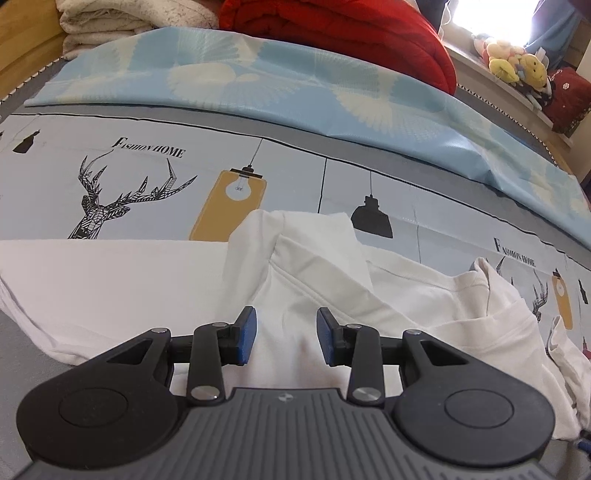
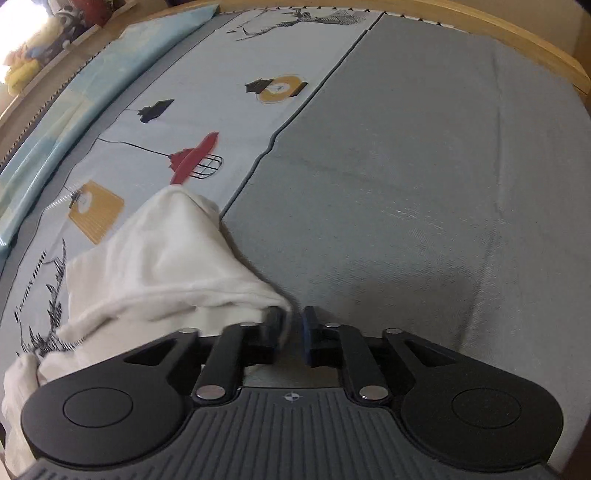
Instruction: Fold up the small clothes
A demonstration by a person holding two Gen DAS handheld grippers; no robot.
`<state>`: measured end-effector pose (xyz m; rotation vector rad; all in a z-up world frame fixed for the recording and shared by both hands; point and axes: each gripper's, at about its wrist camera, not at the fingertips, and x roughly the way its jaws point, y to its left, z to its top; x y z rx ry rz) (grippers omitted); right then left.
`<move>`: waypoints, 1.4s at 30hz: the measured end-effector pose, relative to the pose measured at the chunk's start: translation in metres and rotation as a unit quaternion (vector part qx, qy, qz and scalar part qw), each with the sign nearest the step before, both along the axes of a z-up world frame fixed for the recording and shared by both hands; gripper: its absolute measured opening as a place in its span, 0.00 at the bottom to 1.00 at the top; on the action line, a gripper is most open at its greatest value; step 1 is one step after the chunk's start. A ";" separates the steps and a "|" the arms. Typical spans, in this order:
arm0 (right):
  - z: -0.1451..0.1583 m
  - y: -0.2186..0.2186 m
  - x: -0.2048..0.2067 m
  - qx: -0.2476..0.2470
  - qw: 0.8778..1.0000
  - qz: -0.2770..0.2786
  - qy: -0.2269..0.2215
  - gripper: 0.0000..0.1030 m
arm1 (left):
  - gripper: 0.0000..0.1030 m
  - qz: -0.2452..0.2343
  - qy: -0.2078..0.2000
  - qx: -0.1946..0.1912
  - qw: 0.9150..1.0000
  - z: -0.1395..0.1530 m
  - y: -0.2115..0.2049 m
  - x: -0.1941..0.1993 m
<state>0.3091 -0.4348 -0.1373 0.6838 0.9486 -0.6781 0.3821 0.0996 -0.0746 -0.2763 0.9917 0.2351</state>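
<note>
white cotton garment (image 1: 317,295) lies rumpled on the printed bedsheet (image 1: 147,155), one flap already turned over its middle. left gripper (image 1: 287,334) hangs over that flap, jaws apart, nothing between the pads, released. right gripper (image 2: 293,334) sits at the garment's far edge (image 2: 159,266); its jaws stand narrowly apart with the cloth against the left pad, no pinch visible, so i judge it released. to do the step well: take a seam corner, lift low, lay it square, smooth creases. containers: none in view; only stacked blankets (image 1: 332,26) at the bed's head.
</note>
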 end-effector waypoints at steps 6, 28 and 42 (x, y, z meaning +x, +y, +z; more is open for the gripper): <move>0.039 0.007 0.009 -0.107 0.988 0.087 -0.074 0.31 | 0.42 0.000 0.004 0.004 1.000 -0.002 -0.001 -0.002; 0.003 0.105 0.077 -0.273 0.848 0.453 -0.032 0.03 | 0.42 0.014 0.022 -0.008 1.000 -0.012 0.007 0.010; -0.003 -0.138 -0.006 -0.044 0.980 -0.130 -0.142 0.03 | 0.42 0.009 0.020 0.000 1.000 -0.013 -0.005 0.010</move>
